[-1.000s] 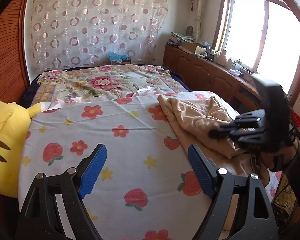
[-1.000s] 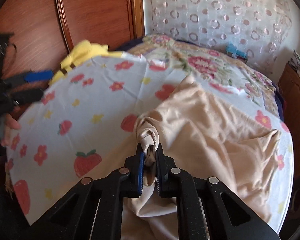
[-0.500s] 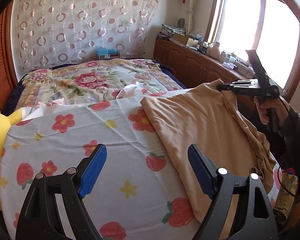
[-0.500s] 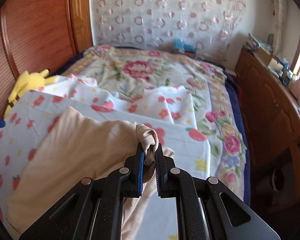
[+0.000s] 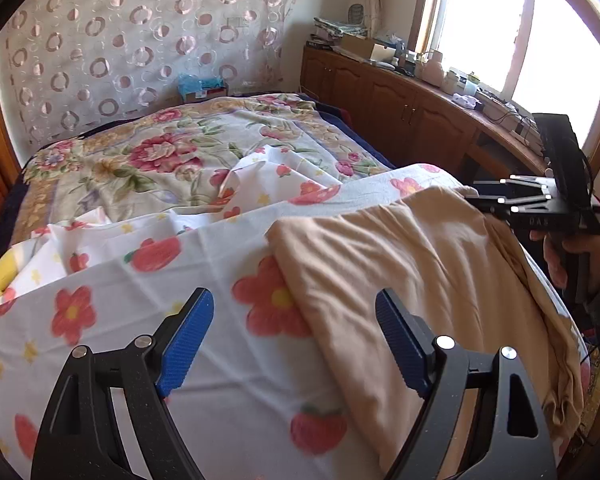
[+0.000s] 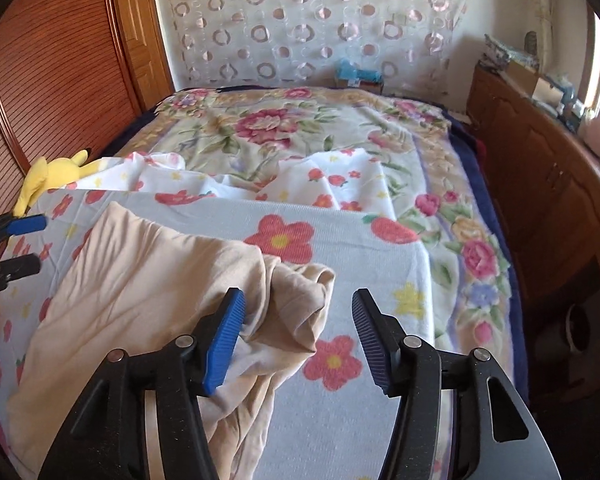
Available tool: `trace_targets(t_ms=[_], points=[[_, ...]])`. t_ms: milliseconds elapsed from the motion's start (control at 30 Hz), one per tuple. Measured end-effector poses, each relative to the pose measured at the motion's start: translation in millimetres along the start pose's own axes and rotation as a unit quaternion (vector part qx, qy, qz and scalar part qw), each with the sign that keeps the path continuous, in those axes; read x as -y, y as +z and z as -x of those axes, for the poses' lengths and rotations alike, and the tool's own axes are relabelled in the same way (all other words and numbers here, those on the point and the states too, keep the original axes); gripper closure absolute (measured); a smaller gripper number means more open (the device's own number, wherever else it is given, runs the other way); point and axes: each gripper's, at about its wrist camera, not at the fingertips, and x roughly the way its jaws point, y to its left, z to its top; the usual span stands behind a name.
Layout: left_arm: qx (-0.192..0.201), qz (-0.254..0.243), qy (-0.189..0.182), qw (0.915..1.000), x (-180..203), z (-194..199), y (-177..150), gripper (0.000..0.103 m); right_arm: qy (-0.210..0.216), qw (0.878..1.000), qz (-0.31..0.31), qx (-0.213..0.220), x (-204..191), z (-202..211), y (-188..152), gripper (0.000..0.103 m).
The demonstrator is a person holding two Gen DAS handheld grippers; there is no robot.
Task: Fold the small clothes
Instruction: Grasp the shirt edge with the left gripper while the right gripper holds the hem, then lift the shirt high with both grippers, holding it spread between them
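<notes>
I see the garment point(image 5: 416, 280) spread along the right side of the strawberry sheet point(image 5: 148, 280), its outer edge spilling over the side of the bed point(image 6: 284, 128). To the left of it the sheet is bare, open ground as far as the yellow plush point(image 6: 52, 176) at the far edge by the wooden wardrobe point(image 6: 60, 64). Beyond the sheet's rumpled top edge, the floral bedspread runs clear to the curtain point(image 5: 140, 40). On the right, a dark gap separates the bed from the cabinets point(image 5: 400, 108).

I count one garment, one sheet, one plush and two grippers.

The garment is plain beige, soft and creased. Its near corner point(image 6: 296, 304) is bunched into a loose, folded lump, and its left edge runs fairly straight across the sheet.

My right gripper point(image 6: 298, 340) is opening. The bunched corner lies between its blue pads, brushing the left one point(image 6: 224, 344), with neither pressing on it. My left gripper point(image 5: 294, 340) stands wide open over the garment's left edge, holding nothing; the sheet lies under one finger and the cloth under the other.
</notes>
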Motion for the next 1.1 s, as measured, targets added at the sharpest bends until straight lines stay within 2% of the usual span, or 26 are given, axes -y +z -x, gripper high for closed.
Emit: trace_targets(t_ms=[167,300,367,400,467,500,533,567,600,667,700,833,933,1100], points=[[-0.025,0.009,-0.011,0.9996,0.0,-31.8,10.3,0.019,0.027,0.999,-0.02,-0.017,18.1,-13.7,2.5,0.045],[-0.036,0.021,-0.019,0.999,-2.4,-46.1,16.4,0.019,0.034,0.999,-0.02,-0.009,22.8,-19.9,11.2,0.045],[-0.035,0.029,-0.023,0.9987,-3.7,-48.5,17.8,0.019,0.037,0.999,-0.005,-0.008,17.5,-23.7,12.1,0.045],[-0.033,0.031,-0.031,0.9985,-4.1,-48.8,18.3,0.019,0.036,0.999,0.005,-0.009,14.3,-24.7,12.2,0.048],[-0.031,0.031,-0.04,0.9982,-2.7,-49.6,19.3,0.032,0.043,0.999,0.022,-0.01,8.8,-27.1,10.8,0.067],[-0.03,0.026,-0.042,0.9983,-0.5,-51.0,20.2,0.036,0.048,0.998,0.025,-0.012,7.9,-27.8,11.1,0.072],[-0.031,0.02,-0.045,0.9983,2.1,-53.3,21.0,0.047,0.055,0.998,0.028,-0.015,6.9,-28.7,11.6,0.085],[-0.035,0.019,-0.048,0.998,3.4,-56.7,22.4,0.056,0.062,0.997,0.032,-0.018,7.3,-29.4,12.1,0.088],[-0.032,0.018,-0.044,0.9983,4.2,-57.8,23.0,0.059,0.059,0.997,0.036,-0.016,6.9,-28.9,12.4,0.089],[-0.037,0.02,-0.045,0.9981,4.2,-59.1,25.1,0.089,0.064,0.997,0.035,-0.007,9.6,-23.6,13.5,0.091],[-0.035,0.025,-0.052,0.9977,3.8,-55.7,26.1,0.092,0.069,0.997,0.031,0.005,10.9,-16.8,14.2,0.091],[0.011,0.017,-0.052,0.9985,11.5,-17.1,30.3,0.095,0.075,0.994,0.038,0.07,5.4,30.5,15.0,0.092],[0.075,0.008,-0.047,0.9961,24.2,41.3,36.8,0.095,0.068,0.989,0.052,0.117,-6.5,76.7,14.3,0.092],[0.186,-0.009,-0.036,0.9818,41.4,156.6,45.3,0.095,0.059,0.976,0.075,0.197,-30.9,164.5,9.6,0.092]])
